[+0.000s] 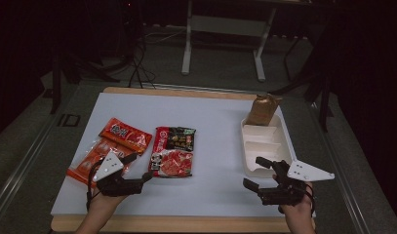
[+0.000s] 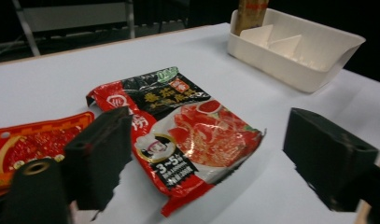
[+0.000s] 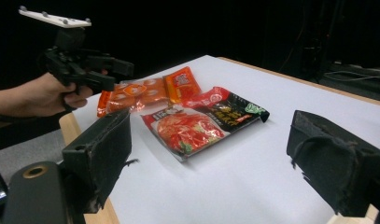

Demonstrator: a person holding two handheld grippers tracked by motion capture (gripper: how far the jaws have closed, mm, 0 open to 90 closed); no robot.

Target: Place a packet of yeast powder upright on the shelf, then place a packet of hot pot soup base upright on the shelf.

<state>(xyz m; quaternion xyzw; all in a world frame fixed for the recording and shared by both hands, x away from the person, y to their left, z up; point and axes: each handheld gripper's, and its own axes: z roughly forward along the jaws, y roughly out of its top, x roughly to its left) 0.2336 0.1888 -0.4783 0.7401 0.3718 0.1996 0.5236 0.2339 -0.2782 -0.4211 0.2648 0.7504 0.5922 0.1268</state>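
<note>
Left gripper [image 1: 146, 176] jaws wide, nothing held, red-black packet [image 1: 172, 151] just beyond its fingertips. Right gripper [image 1: 252, 173] also spread, empty, beside tray [image 1: 279, 146]. One brown pouch [image 1: 262, 109] in tray; three packets left.

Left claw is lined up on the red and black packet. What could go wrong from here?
1. The red and black packet lies flat on the table, so the open left claw may slide over it rather than pinch an edge.
2. The orange packets lie close beside it; a sweep could drag them too.
3. The brown bag stands upright at the white tray's far end and might tip.
</note>
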